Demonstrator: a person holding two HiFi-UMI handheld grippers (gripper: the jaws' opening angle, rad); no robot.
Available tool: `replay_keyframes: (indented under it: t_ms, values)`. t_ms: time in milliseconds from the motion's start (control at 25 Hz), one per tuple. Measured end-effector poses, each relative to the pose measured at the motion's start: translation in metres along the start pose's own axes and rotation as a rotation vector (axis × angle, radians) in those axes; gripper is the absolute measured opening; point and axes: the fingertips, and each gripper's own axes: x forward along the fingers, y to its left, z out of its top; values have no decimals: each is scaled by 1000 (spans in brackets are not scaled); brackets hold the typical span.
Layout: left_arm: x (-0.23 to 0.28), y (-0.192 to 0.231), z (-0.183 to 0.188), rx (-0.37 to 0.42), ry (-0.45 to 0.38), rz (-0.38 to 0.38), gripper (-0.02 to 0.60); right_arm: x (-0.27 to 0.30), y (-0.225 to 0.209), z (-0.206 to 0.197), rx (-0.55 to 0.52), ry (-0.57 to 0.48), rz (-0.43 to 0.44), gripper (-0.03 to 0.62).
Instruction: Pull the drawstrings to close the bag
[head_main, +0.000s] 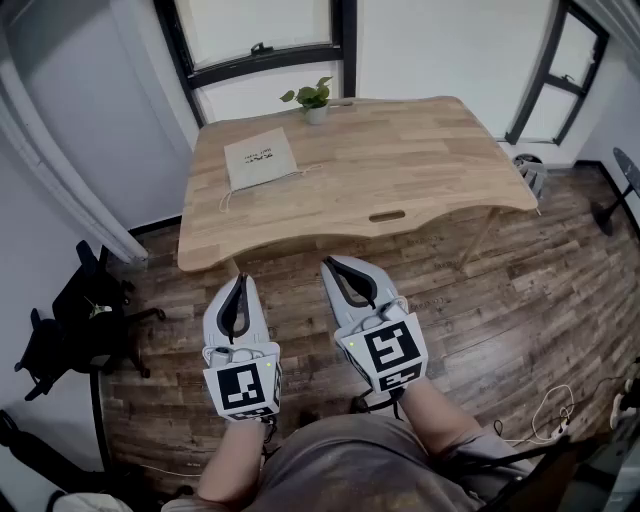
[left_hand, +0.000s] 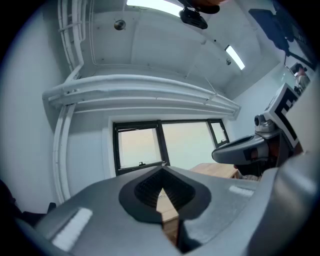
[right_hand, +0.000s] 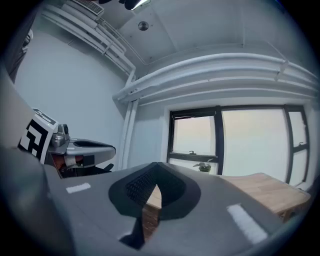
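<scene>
A flat beige drawstring bag (head_main: 260, 158) lies on the far left part of the wooden table (head_main: 400, 160). Thin cords trail from it, one toward the table's left edge (head_main: 228, 197) and one to its right (head_main: 310, 168). My left gripper (head_main: 241, 278) and right gripper (head_main: 329, 263) hang side by side over the floor, short of the table's near edge and well away from the bag. Both are shut with nothing between the jaws. In the left gripper view the left gripper (left_hand: 161, 172) points up at the window; the right gripper (right_hand: 156, 167) does the same, with the table edge (right_hand: 265, 187) showing.
A small potted plant (head_main: 314, 100) stands at the table's back edge by the window. A black office chair (head_main: 75, 315) sits on the floor at the left. A cable (head_main: 550, 405) lies on the wooden floor at the right, and a fan base (head_main: 610, 210) stands further right.
</scene>
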Motion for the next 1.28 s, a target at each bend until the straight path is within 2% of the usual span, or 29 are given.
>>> replay_keyframes:
  t_ms: [120,520,680,960,1280]
  values:
    - [2,-9,2,4,-1,5,1,-5,-10,-1,-3,3,-7,28]
    - [6,-45,-1,-7,19,34,2,-22,-35,-10,-5,2,52,28]
    - [10,-50,-11,-11,42,49,2,-20,-53,-24,39,6,41,28]
    - [43,-22,-38,-14,83,75,2,25,-56,-48,55,58,93,29]
    - [126,34,-78,-34,119,66,2,129,-71,-56,65,61,113,29]
